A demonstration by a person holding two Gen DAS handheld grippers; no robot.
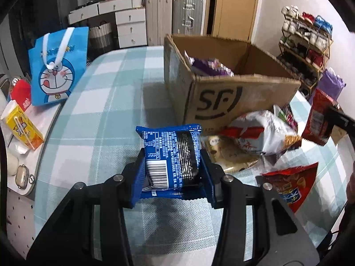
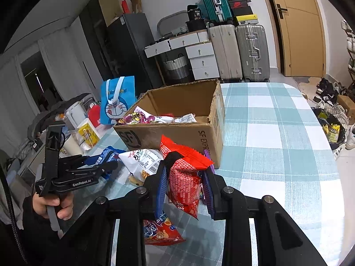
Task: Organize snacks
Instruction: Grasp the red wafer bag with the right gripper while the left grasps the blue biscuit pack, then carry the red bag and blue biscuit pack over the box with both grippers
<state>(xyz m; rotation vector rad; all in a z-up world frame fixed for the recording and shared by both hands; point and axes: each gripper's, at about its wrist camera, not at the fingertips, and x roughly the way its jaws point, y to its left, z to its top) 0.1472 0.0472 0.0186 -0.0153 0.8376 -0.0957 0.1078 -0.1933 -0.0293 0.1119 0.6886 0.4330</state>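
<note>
Gripping blue snack packet [image 1: 172, 159], left gripper [image 1: 173, 166] fingers clamped on both sides, packet above checked desk [image 1: 106, 119]. Right gripper [image 2: 184, 184] fingers clamped on red snack bag [image 2: 183, 177]. Cardboard box [image 1: 233, 97] at 1 o'clock from blue packet, already holding snacks. White bag [image 1: 261, 133], red chip bag [image 1: 292, 184] loose at 3 o'clock.

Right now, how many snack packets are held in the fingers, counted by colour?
Blue foil snack packet: 1
Red foil snack packet: 1
Total: 2
</note>
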